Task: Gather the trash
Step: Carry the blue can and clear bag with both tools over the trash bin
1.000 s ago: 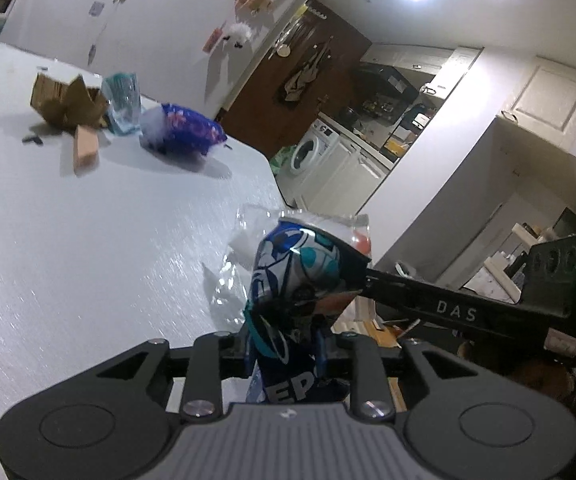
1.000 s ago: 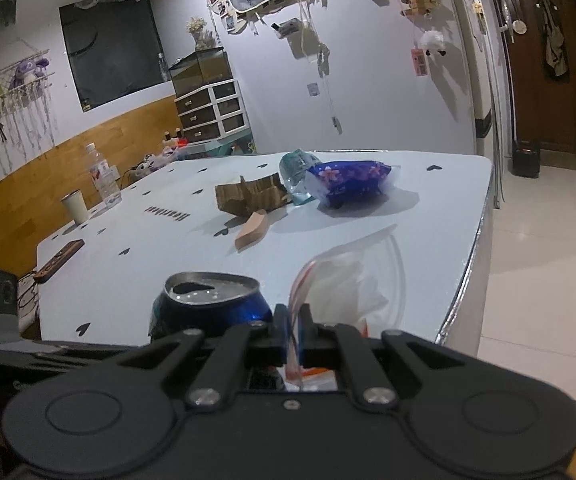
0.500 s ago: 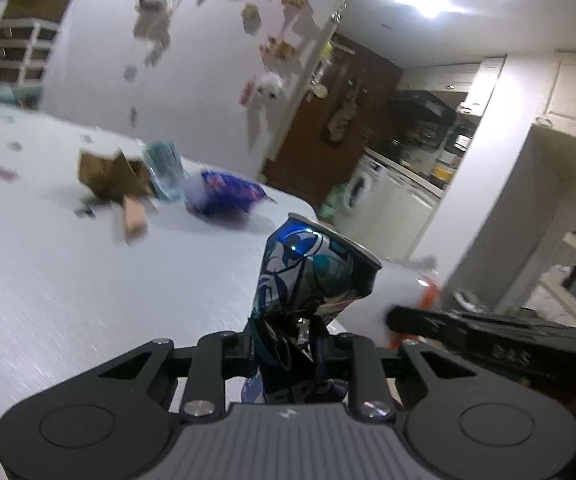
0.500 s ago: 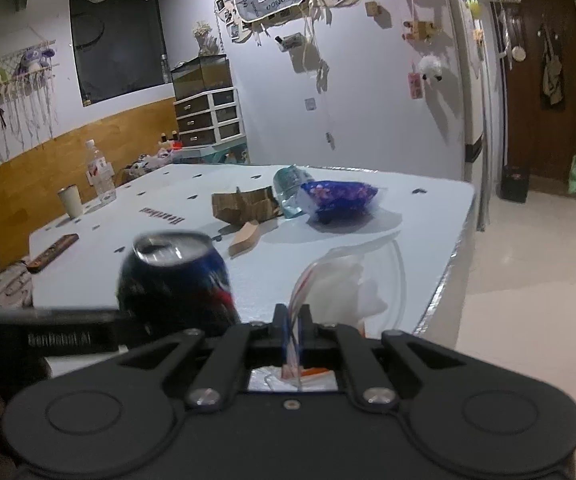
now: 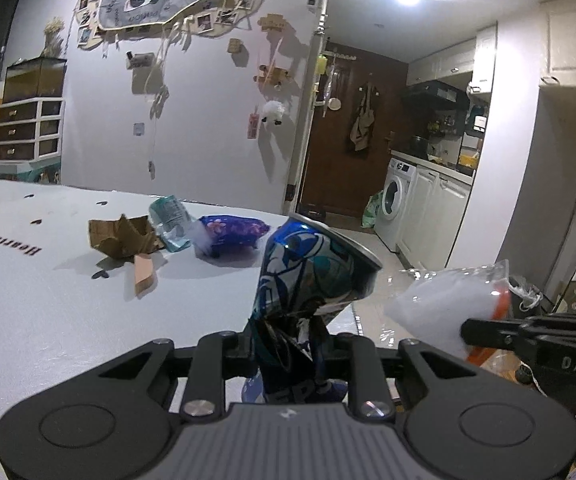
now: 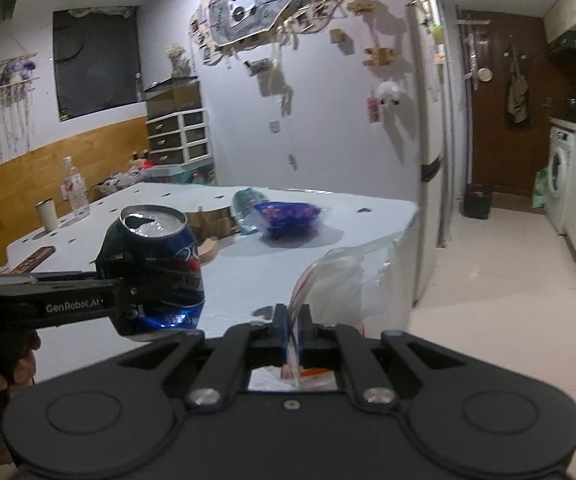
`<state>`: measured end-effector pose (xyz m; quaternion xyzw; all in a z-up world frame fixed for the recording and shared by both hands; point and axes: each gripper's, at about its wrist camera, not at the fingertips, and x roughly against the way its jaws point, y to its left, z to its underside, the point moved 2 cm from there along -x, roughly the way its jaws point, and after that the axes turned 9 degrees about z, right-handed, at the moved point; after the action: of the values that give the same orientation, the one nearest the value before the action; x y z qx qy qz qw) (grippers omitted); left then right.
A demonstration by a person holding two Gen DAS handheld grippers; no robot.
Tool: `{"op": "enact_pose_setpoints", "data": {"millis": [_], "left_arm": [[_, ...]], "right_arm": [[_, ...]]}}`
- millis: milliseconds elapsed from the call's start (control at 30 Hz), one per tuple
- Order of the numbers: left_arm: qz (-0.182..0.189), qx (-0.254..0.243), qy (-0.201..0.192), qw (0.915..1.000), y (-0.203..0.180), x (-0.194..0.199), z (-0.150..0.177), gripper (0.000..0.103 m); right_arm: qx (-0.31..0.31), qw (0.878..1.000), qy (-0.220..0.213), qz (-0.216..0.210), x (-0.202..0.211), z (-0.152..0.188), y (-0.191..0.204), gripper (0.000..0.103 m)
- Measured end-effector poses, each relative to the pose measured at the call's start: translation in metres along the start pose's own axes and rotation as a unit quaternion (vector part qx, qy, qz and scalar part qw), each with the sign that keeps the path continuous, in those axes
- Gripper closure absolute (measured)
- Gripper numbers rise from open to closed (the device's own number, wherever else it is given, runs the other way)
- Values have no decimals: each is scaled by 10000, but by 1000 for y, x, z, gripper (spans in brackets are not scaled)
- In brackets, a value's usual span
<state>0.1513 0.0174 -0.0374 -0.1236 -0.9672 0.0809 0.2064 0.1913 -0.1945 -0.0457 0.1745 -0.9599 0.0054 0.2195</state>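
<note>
left wrist view: the left gripper [image 5: 290, 346] is clamped on a dented blue soda can [image 5: 312, 276]; the can is pinched at its crumpled lower body and held above the near edge of the white table [image 5: 27, 312], tilted with its open top toward the right. to the right, the right gripper [image 5: 468, 330] pinches a clear plastic bag [image 5: 444, 308] with white content and an orange patch; the bag hangs off the table's edge, just beside the can and not touching it. farther back on the table lie torn cardboard [image 5: 121, 236], a crushed clear bottle [image 5: 167, 216] and a blue snack packet [image 5: 231, 232], grouped close together. a washing machine [image 5: 394, 200] stands in the kitchen behind.

right wrist view: the right gripper [image 6: 292, 326] has its fingers closed on the upper edge of the clear plastic bag [image 6: 344, 284], which extends forward over the table [image 6: 247, 276] corner. the left gripper [image 6: 127, 286] enters from the left, gripping the soda can [image 6: 155, 268], held upright here with its opened top visible, to the left of the bag. the snack packet [image 6: 288, 218], bottle [image 6: 245, 204] and cardboard [image 6: 207, 220] lie beyond. a water bottle [image 6: 75, 186] and a cup [image 6: 47, 214] stand at the far left table edge.
</note>
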Motion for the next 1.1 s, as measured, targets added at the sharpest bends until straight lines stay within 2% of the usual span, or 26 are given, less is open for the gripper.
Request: {"op": "enact_pose_setpoints", "data": {"millis": [267,500,800,1100], "left_arm": [[185,-226,11,9996,-46,-12,5,78],[458,-450,199,9977,-95,-45,14,78],[812,-554,688,9928,-148,-100,48,78],[857,-422,1336,9864,-166,-160,91,78]], "right_arm": [[-82,9988,-42,488,27,11,-42,98],[-268,9952,80,940,41,30,-88,98],[-653,9880,468,1319,38,74,-153,98],[-912,9802,991,1451,12,117,-196,98]]}}
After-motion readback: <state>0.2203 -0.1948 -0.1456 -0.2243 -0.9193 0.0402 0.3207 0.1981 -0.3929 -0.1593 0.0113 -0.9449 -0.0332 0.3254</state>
